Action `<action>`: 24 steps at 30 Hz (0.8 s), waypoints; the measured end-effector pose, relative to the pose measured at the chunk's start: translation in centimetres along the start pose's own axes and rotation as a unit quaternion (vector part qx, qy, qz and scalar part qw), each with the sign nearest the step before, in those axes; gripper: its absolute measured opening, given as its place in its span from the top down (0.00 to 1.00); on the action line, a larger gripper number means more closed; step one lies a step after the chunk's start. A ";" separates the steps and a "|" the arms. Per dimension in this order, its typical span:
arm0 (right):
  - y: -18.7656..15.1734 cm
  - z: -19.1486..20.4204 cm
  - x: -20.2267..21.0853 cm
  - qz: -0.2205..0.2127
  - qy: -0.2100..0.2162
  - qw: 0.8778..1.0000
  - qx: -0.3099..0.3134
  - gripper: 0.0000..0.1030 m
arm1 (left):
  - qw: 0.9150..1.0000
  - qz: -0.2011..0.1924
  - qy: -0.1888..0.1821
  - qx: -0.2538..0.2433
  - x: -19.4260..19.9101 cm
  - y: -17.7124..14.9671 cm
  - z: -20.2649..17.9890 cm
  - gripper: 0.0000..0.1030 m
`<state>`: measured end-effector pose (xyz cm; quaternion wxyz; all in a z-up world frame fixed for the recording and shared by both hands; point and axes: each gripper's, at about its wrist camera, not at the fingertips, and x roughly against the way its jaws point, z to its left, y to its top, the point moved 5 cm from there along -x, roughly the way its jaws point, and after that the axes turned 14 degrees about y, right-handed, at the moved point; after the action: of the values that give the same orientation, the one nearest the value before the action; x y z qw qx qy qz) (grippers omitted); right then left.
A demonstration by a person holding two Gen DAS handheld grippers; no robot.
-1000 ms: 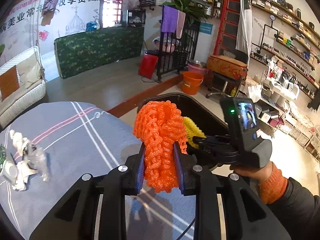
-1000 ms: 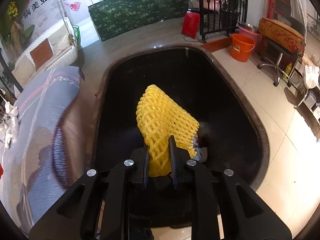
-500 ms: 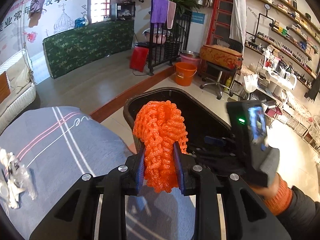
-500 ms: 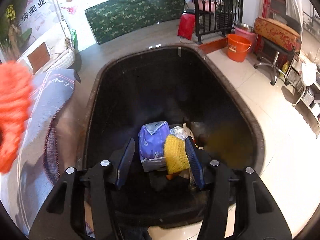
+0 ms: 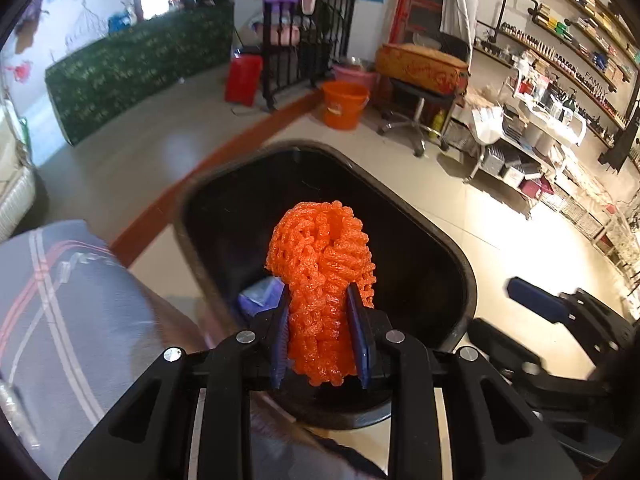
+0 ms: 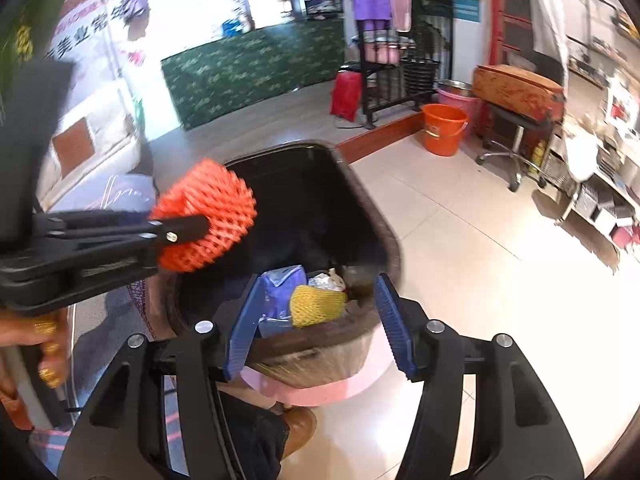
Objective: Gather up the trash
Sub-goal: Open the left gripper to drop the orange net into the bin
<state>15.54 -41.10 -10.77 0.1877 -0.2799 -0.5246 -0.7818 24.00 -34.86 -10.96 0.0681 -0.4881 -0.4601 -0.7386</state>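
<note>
- The orange foam net (image 5: 324, 300) was the piece of trash in hand: the left gripper (image 5: 323, 336) held it pinched between its blue pads, most of the net bulging out ahead of the fingertips and a short tail hanging behind them.
- Just ahead of and below that gripper lay the open mouth of the black bin (image 5: 460, 264); the net hung over it, nearer the bin's close rim than its middle.
- To do the drop well, I judged the left gripper should go a little further in over the opening before letting go, since springy foam can cling to a pad or bounce off the rim.
- The right gripper (image 6: 316, 320) carried nothing; its jaws were opening, and between them showed only what lay far below in the bin: the yellow foam net (image 6: 316, 300), a blue packet (image 6: 280, 292) and crumpled white scraps.
- It seemed wise to keep that empty gripper off to the side so the two tools would not knock together over the bin.
- Writing: Chinese characters on the far wall poster (image 6: 92, 24) in the right wrist view, "美业" and "学员" among them; "FAMILY" on the shelf wall (image 5: 596, 80) in the left wrist view. Print on the orange bucket (image 6: 442, 128) was too small to read.
</note>
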 end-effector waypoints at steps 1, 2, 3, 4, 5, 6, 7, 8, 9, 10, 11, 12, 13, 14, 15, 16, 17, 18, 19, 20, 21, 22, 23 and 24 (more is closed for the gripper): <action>-0.2 -0.3 0.3 -0.001 -0.003 1.000 -0.006 0.44 | 1.000 0.007 -0.001 -0.002 -0.5 0.0 -0.3 0.74; -0.4 -0.7 0.5 0.000 -0.005 1.000 -0.011 0.44 | 1.000 0.014 -0.001 -0.007 -0.8 0.0 -0.5 0.74; -0.4 -1.0 0.7 0.002 -0.007 1.000 -0.015 0.44 | 1.000 0.019 0.000 -0.014 -1.2 -0.1 -0.9 0.74; -0.6 -1.4 1.0 0.002 -0.010 1.000 -0.021 0.44 | 1.000 0.023 0.002 -0.019 -1.5 -0.1 -1.2 0.74; -0.6 -1.8 1.1 0.000 -0.011 1.000 -0.025 0.44 | 0.999 0.027 0.002 -0.022 -1.8 -0.2 -1.4 0.74; -0.7 -2.1 1.3 -0.001 -0.013 1.000 -0.028 0.44 | 0.999 0.032 0.000 -0.023 -2.1 -0.2 -1.5 0.74; -0.8 -2.2 1.5 -0.001 -0.015 0.999 -0.030 0.44 | 0.999 0.039 -0.003 -0.021 -2.5 -0.2 -1.7 0.74; -1.0 -2.4 1.6 -0.001 -0.016 0.999 -0.033 0.44 | 0.999 0.046 -0.006 -0.019 -2.9 -0.2 -1.7 0.74; -1.2 -2.6 1.8 -0.001 -0.016 0.999 -0.036 0.44 | 0.998 0.053 -0.007 -0.019 -3.3 -0.3 -1.8 0.74; -1.4 -2.8 2.0 0.000 -0.016 0.999 -0.037 0.44 | 0.998 0.061 -0.007 -0.019 -3.7 -0.3 -2.0 0.74; -1.5 -3.0 2.0 0.001 -0.015 0.999 -0.038 0.44 | 0.998 0.066 -0.005 -0.019 -3.9 -0.3 -2.1 0.73; -1.6 -3.0 2.1 0.001 -0.016 0.999 -0.038 0.44 | 0.997 0.071 -0.003 -0.019 -4.2 -0.4 -2.2 0.72; -1.6 -3.1 2.1 0.001 -0.016 0.999 -0.039 0.44 | 0.997 0.074 -0.003 -0.018 -4.2 -0.4 -2.2 0.67; -1.6 -3.1 2.2 0.002 -0.014 0.999 -0.040 0.44 | 0.997 0.078 -0.004 -0.018 -4.2 -0.3 -2.3 0.62; -1.7 -3.2 2.3 0.001 -0.013 0.999 -0.041 0.44 | 0.997 0.079 -0.006 -0.017 -4.1 -0.4 -2.4 0.52; -1.6 -3.1 2.4 -0.001 -0.013 0.999 -0.041 0.44 | 0.997 0.078 -0.005 -0.018 -4.1 -0.3 -2.4 0.37; -1.6 -3.1 2.5 -0.003 -0.014 0.999 -0.041 0.44 | 0.997 0.070 -0.002 -0.019 -3.8 -0.2 -2.3 0.32; -1.5 -3.2 2.6 -0.005 -0.015 0.999 -0.041 0.44 | 0.998 0.060 -0.001 -0.018 -3.4 0.0 -2.1 0.29; -1.4 -3.3 2.7 -0.007 -0.015 0.999 -0.042 0.44 | 0.998 0.056 -0.002 -0.017 -3.3 0.3 -2.3 0.26; -1.5 -3.1 2.8 -0.009 -0.015 0.999 -0.044 0.44 | 0.998 0.055 -0.003 -0.017 -3.2 0.3 -2.2 0.24; -1.5 -3.1 2.9 -0.013 -0.017 0.999 -0.045 0.44 | 0.998 0.053 -0.002 -0.016 -3.0 0.4 -2.1 0.18; -1.5 -3.0 3.1 -0.016 -0.019 0.999 -0.044 0.44 | 0.999 0.048 0.003 -0.013 -2.7 0.4 -1.9 0.16; -1.5 -3.0 3.1 -0.017 -0.019 0.999 -0.044 0.44 | 0.999 0.042 0.005 -0.010 -2.3 0.4 -1.7 0.16; -1.5 -3.0 3.2 -0.018 -0.018 0.999 -0.044 0.44 | 0.999 0.039 0.005 -0.006 -2.0 0.5 -1.7 0.15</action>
<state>11.41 -43.32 -10.72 0.1516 -0.2929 -0.4976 -0.8022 24.15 -37.10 -12.40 0.0960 -0.5026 -0.4358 -0.7404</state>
